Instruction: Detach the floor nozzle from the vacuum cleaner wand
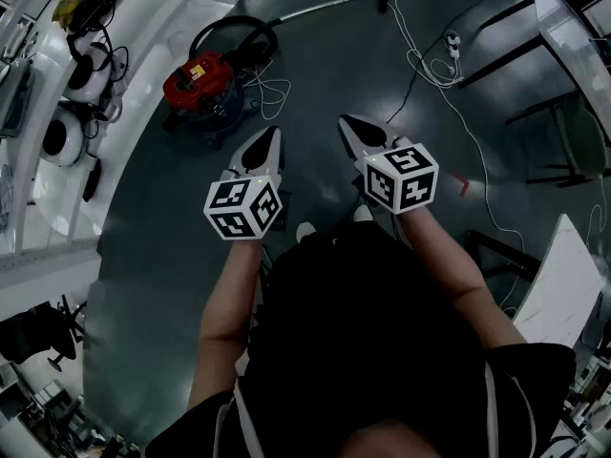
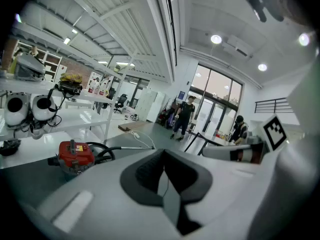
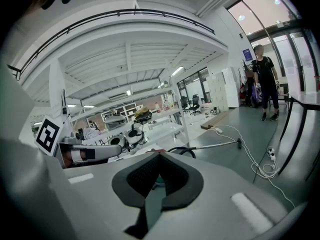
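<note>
In the head view a red canister vacuum [image 1: 199,82] stands on the dark floor ahead, with a black hose [image 1: 234,29] looped behind it. Its silver wand [image 1: 320,6] lies on the floor and runs right to the small dark floor nozzle [image 1: 382,1]. My left gripper [image 1: 271,137] and right gripper [image 1: 347,125] are held side by side in the air, well short of the vacuum, both shut and empty. The left gripper view shows the vacuum [image 2: 75,155] and wand [image 2: 131,147] beyond its shut jaws. The right gripper view shows the wand [image 3: 216,145] and nozzle [image 3: 239,144].
White cables [image 1: 430,63] and a power strip [image 1: 452,44] trail across the floor right of the wand. Black-legged tables [image 1: 563,22] stand at the right. White shelving with rounded white devices [image 1: 76,74] lines the left. People [image 2: 186,115] stand far off by the doors.
</note>
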Available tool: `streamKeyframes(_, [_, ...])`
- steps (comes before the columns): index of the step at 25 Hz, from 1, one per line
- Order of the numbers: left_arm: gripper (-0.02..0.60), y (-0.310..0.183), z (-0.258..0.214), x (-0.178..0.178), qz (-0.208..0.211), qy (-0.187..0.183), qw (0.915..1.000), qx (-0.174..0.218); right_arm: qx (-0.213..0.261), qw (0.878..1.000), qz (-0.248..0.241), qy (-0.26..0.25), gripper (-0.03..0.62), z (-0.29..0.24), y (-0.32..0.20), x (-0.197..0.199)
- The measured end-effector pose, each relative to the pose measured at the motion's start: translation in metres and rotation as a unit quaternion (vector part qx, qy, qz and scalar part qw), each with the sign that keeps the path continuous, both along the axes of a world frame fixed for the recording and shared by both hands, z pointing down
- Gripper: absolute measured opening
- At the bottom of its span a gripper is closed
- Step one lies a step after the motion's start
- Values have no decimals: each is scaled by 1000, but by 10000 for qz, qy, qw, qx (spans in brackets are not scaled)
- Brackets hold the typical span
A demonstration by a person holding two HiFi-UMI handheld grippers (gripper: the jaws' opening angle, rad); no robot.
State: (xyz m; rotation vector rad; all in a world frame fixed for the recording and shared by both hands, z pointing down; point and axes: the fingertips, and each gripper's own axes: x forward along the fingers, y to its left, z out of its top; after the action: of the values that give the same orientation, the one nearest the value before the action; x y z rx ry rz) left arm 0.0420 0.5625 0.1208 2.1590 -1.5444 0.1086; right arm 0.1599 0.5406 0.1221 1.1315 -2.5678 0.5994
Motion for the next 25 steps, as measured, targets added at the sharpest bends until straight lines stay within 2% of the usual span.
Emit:
streamKeyframes(6, [8, -3, 4, -7, 28, -27, 10000, 0, -20, 10000, 41, 85, -5, 8, -1, -4])
streamKeyframes(11, [8, -2, 4, -11, 12, 292, 9996, 3, -93, 9998, 152, -120, -3, 7, -2, -5])
streamKeyframes(15, [8, 3, 9, -14, 59, 218, 9997, -30, -94, 9998, 179, -76, -3, 8, 0, -7])
streamKeyframes(19, [8, 6, 13, -30, 12, 257, 9996, -104, -78, 9998, 180, -11, -3, 11, 1, -19])
streamKeyframes(23, [8, 14, 8, -45, 183, 394, 9991, 19, -57, 9998, 155, -129, -3, 11, 8, -37])
streamKeyframes(25, [8, 17, 10, -53, 295, 258, 9992, 40, -37, 9998, 172, -86, -3, 13, 8, -45])
